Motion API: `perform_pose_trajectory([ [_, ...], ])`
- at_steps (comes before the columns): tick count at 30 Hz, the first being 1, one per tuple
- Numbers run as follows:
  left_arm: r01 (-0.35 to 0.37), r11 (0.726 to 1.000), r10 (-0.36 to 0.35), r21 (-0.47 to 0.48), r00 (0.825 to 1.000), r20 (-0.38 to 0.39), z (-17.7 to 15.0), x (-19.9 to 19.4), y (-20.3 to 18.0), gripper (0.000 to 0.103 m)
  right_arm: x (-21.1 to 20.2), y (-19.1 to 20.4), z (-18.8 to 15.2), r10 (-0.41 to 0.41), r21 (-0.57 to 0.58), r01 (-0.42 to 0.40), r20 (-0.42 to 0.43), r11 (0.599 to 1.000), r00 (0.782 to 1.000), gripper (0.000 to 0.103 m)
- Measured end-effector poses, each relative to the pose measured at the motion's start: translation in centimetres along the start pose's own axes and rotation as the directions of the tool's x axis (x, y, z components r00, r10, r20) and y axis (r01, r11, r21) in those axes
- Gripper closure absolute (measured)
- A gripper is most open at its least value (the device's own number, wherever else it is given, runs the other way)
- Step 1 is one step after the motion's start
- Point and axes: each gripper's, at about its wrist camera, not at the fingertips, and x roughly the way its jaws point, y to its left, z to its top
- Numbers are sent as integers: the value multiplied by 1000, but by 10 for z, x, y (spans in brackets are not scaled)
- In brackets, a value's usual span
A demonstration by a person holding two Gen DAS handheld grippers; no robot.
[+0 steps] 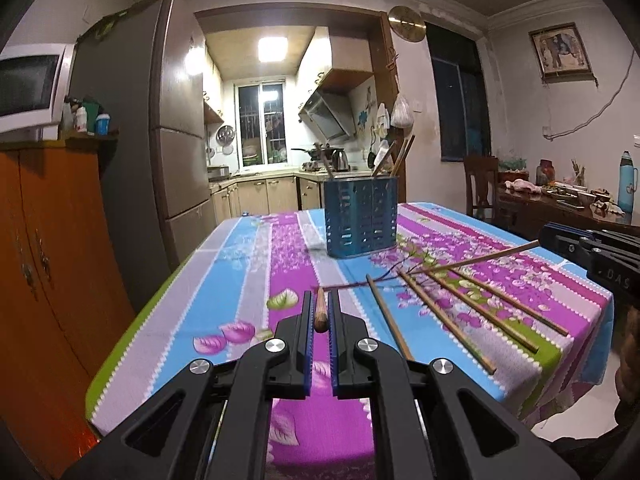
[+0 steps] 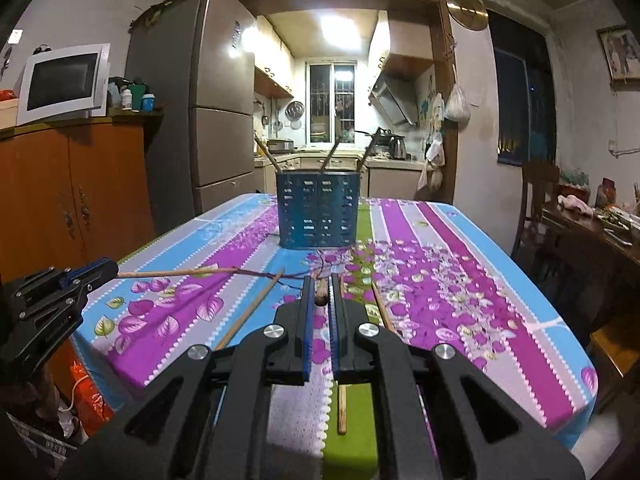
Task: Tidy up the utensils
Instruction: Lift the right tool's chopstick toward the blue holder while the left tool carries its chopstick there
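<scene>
Tablecloth (image 1: 248, 264), one, floral, striped in purple, blue, grey and green, spread over the table; utensil holder (image 2: 316, 216), one, blue and perforated, upright on the far middle of the cloth, well apart from both grippers; inside it three stick handles (image 2: 331, 156), counted in the right wrist view, leaning out of the top at different angles; which compartment each sits in, impossible to tell. Grippers, two: left gripper (image 1: 320, 308) low over the near left part of the cloth, jaws pressed together on the left-held chopstick (image 1: 321, 314), seen end-on between the blue pads and, from the right wrist view, reaching rightward just above the cloth; right gripper (image 2: 320, 292) at the near middle, likewise pinching the thick end of the right-held chopstick (image 2: 320, 297), its thin end slanting down to the flower print. Chopsticks outside the holder, six in all: two pinched, four loose chopsticks (image 1: 480, 309) flat on the cloth near the right gripper, fanned out side by side, tips gathered toward the holder.
</scene>
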Motion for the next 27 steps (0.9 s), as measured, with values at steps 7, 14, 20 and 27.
perform_pose_trajectory([
  [7,14,1000,-14,-4,999,43,32,-12,6,95,-11,4,22,-1,-46,4,68,999,998,98],
  [14,25,999,-24,-23,999,47,57,-13,14,95,-15,3,41,31,-78,-24,87,997,996,98],
  [20,52,998,-51,-17,995,82,85,-18,18,95,-18,-1,60,49,-107,-37,117,994,992,98],
  [27,123,992,-120,-25,988,99,118,-14,21,95,-7,-16,88,110,-81,-102,113,992,987,98],
])
